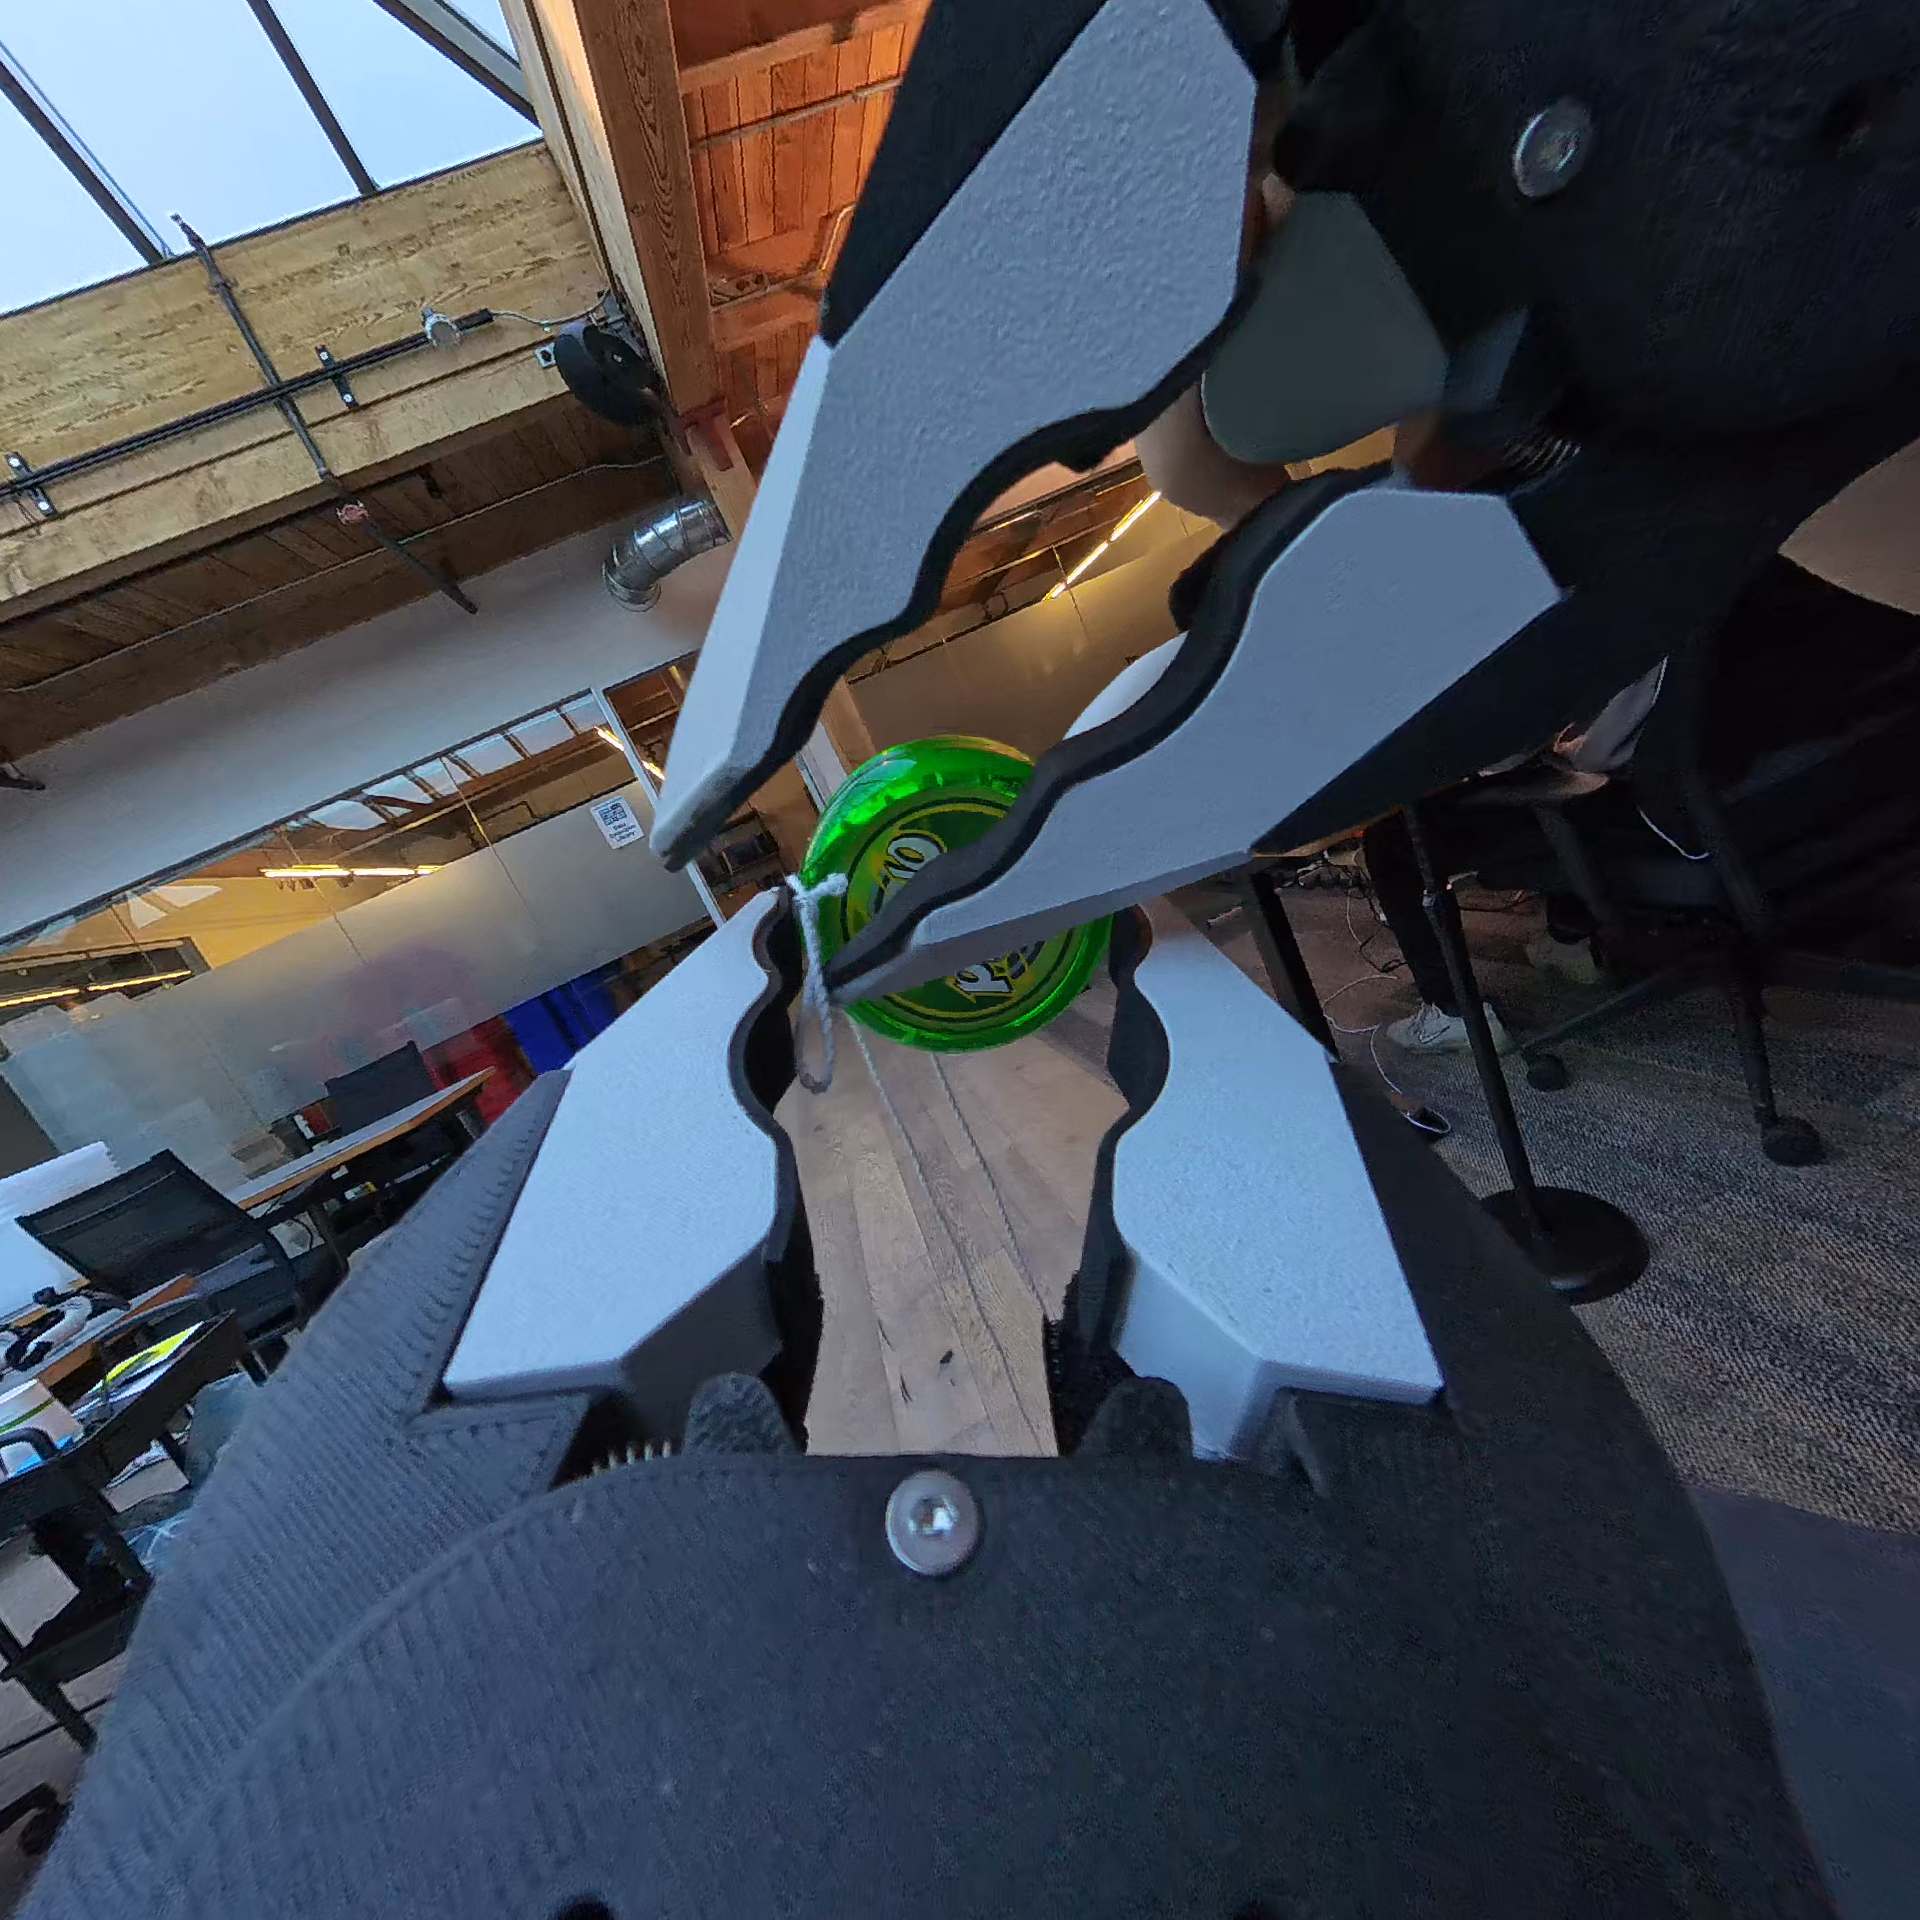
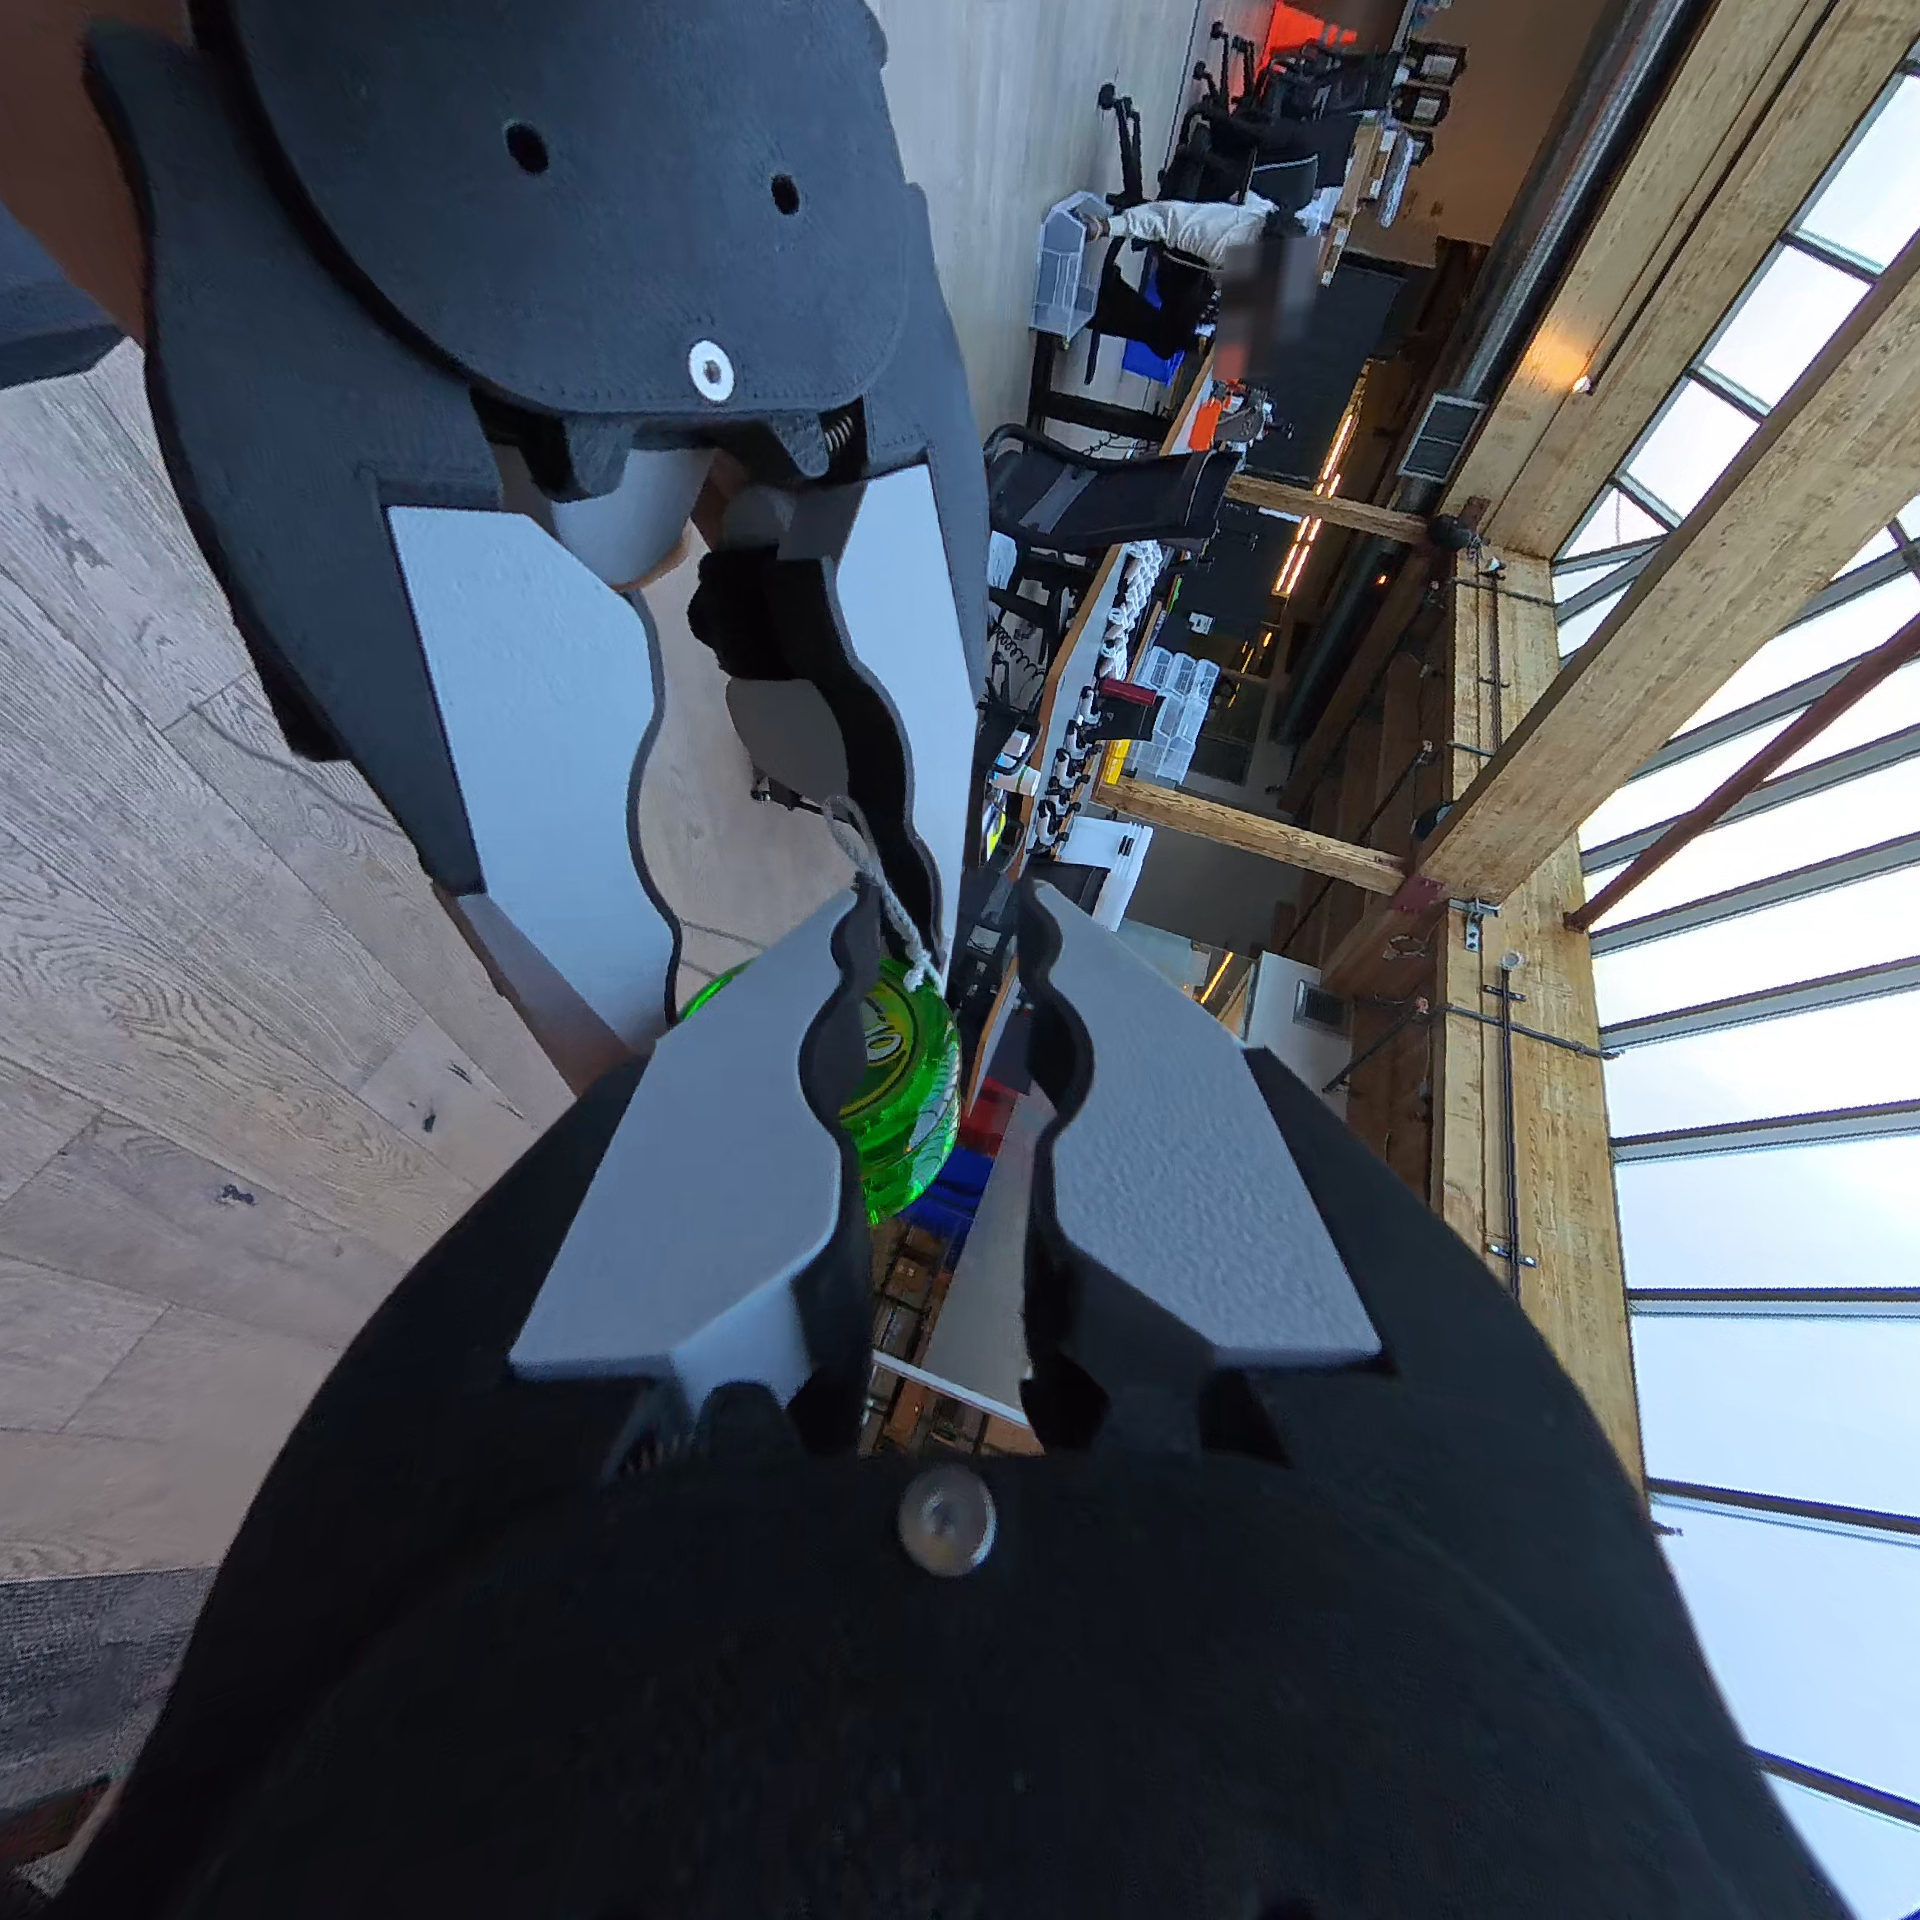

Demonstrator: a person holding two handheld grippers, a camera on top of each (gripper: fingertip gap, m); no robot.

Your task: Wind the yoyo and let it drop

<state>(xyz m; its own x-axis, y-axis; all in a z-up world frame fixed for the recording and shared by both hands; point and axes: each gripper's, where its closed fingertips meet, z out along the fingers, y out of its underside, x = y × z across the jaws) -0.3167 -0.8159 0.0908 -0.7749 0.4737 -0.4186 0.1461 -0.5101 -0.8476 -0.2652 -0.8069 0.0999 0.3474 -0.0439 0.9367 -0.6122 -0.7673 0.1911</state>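
Observation:
A translucent green yoyo [image 1: 935,831] is held in the air between the fingertips of my left gripper [image 1: 951,920], which is shut on its rim. A white string loop [image 1: 816,997] with a knot hangs by the left fingertip. My right gripper [image 1: 758,914] comes in from the upper right, jaws open, its lower finger tip [image 1: 862,977] lying across the yoyo face right next to the string. In the right wrist view the right gripper [image 2: 940,904] is open and empty, with the yoyo [image 2: 904,1101] and the string [image 2: 894,904] just beyond its fingers, and the left gripper [image 2: 810,966] reaches down from above.
A wooden plank surface [image 1: 935,1299] lies below the grippers. A black stand base [image 1: 1558,1236] and chair legs stand on the carpet at the right, beside a seated person's shoe [image 1: 1439,1029]. Desks and office chairs [image 1: 156,1236] are at the left. Another person [image 2: 1174,223] is far off. Some 4 centimeters of space lies between my two pairs of fingers.

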